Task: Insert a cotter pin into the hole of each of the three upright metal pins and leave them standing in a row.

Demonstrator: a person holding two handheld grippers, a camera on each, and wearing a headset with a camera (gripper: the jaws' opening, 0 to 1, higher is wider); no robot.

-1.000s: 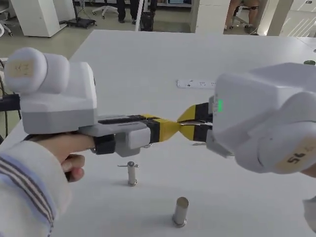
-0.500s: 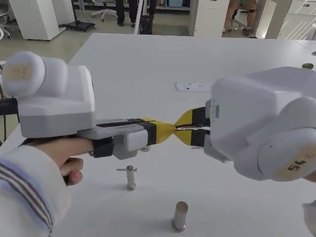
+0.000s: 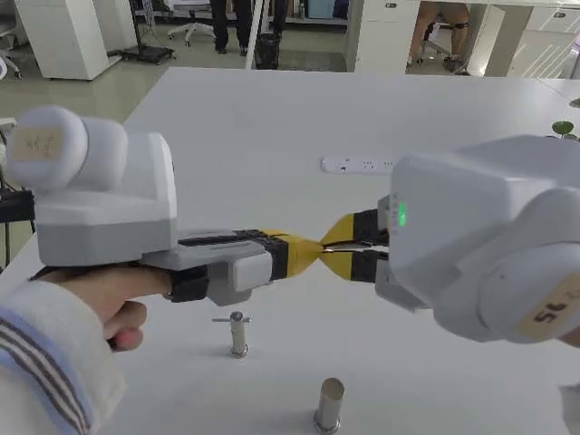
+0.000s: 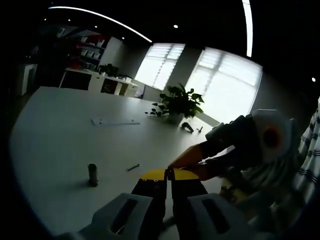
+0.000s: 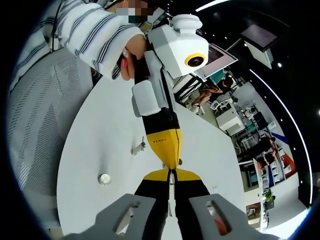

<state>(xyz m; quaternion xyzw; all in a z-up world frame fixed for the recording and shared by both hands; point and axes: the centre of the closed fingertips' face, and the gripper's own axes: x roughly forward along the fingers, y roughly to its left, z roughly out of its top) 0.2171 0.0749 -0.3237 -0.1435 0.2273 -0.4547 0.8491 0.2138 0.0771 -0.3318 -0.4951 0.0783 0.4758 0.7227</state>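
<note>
Left gripper [image 3: 310, 253] and right gripper [image 3: 337, 246] meet tip to tip above the white table [image 3: 272, 118]. Left jaws pressed together; whether they grip anything cannot be told. Right jaws closed on a thin silver cotter pin [image 3: 353, 245]. On the table below the tips: short upright steel pin with a crosswise pin through its head [image 3: 237, 333]. Nearer the person, apart from it: plain upright steel pin [image 3: 328, 405]
</note>
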